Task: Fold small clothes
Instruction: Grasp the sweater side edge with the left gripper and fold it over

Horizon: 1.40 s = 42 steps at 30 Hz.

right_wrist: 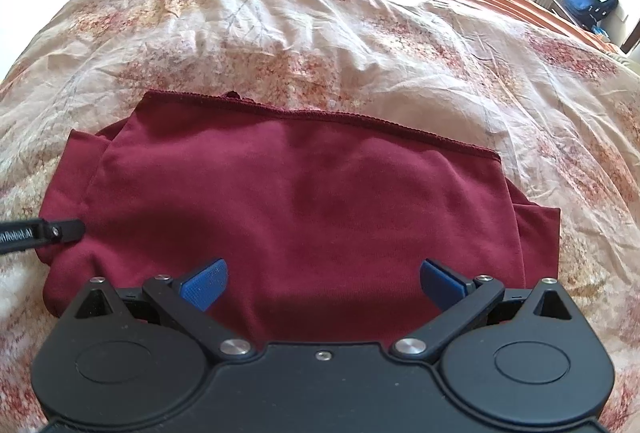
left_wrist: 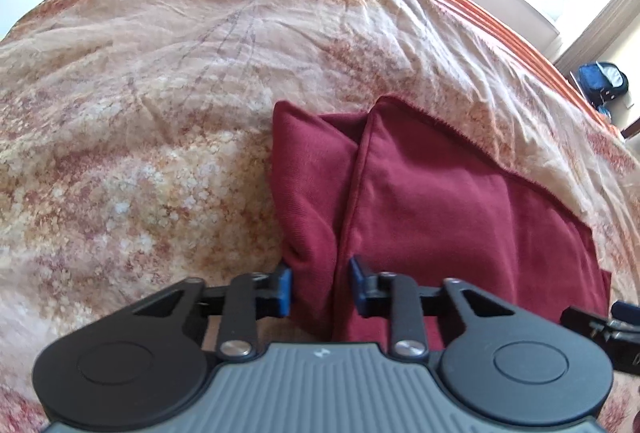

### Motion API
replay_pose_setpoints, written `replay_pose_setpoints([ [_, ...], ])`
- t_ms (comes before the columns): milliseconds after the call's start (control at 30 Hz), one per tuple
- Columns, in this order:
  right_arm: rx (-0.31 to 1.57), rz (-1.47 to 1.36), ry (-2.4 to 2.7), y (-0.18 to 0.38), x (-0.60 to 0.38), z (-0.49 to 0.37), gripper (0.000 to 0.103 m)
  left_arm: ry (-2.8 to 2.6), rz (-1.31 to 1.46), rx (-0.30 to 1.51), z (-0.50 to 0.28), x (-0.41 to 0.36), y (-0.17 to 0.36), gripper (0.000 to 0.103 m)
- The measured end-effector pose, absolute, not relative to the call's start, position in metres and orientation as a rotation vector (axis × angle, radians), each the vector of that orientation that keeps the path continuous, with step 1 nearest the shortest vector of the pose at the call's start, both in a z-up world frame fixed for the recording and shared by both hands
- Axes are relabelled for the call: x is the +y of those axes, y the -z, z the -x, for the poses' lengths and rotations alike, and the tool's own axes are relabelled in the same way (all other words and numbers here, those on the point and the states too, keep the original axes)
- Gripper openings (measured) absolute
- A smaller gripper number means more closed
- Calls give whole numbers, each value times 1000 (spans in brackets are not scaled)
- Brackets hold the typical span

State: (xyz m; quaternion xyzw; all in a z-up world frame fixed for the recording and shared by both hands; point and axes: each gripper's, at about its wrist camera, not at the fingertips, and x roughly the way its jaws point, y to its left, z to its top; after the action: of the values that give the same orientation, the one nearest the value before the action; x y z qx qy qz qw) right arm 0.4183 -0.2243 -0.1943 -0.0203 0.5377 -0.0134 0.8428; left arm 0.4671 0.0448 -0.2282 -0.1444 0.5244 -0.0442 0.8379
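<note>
Left wrist view shows the left gripper (left_wrist: 320, 283) clamped on the red garment's (left_wrist: 420, 201) edge at six o'clock to lift a fold, while the right gripper (right_wrist: 323, 283) hovers spread above it on the bedspread (right_wrist: 360, 33).

Beneath the black right claw (right_wrist: 323, 283) with its blue pads (right_wrist: 204, 283) lies a plain maroon garment (right_wrist: 300, 201). Beyond it spreads a cream bedspread (right_wrist: 360, 33) mottled with rust and gold blossoms, orange-striped at its far edge. Far right sits a blue-and-black bag (right_wrist: 590, 3).
</note>
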Motion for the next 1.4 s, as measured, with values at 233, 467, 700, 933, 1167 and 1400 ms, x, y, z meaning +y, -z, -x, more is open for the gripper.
replay_pose_setpoints([
  [233,1132,59,8,185,-238,-414,102,84,285,1064,-461,31,208,18],
  [467,1109,86,-40,174,-251,-413,102,66,265,1026,-451,20,191,17],
  [700,1079,123,-78,164,-266,-412,102,51,228,991,-444,0,177,16],
  [933,1073,101,-105,162,-292,-411,102,68,177,970,-439,-37,155,15],
  [1167,1070,118,-108,158,-331,-409,102,122,141,964,-442,-91,125,15],
  [1400,1067,111,-60,159,-383,-405,102,219,66,959,-438,-153,105,13],
])
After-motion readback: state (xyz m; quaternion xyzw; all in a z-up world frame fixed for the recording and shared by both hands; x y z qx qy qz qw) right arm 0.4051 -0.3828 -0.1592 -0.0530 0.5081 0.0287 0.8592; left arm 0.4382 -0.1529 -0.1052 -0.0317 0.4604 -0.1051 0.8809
